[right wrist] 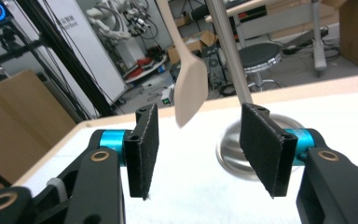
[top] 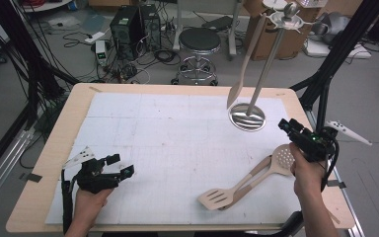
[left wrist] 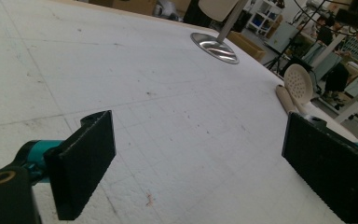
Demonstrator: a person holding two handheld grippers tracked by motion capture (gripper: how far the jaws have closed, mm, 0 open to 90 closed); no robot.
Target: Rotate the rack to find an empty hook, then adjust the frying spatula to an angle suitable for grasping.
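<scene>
Our left gripper point(left wrist: 200, 163), jaws wide apart.
We see white mat point(left wrist: 121, 93), stand base point(left wrist: 214, 46) & skimmer point(left wrist: 299, 83) beyond.

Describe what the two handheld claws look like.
Both claws are black. The left claw carries a grey three-cornered plate and a black cable; the right claw shows a small green light and a black cable. Each has flat rectangular black pads on teal cylindrical mounts. Forearms are bare, no sleeves.

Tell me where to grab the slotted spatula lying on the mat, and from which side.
Grip the slotted spatula mid-handle, coming straight down from above with the right gripper, its open jaws set across the handle. It lies flat, pressed alongside the skimmer's handle, so aim for the stretch nearer the blade, where the two look slightly apart.
</scene>
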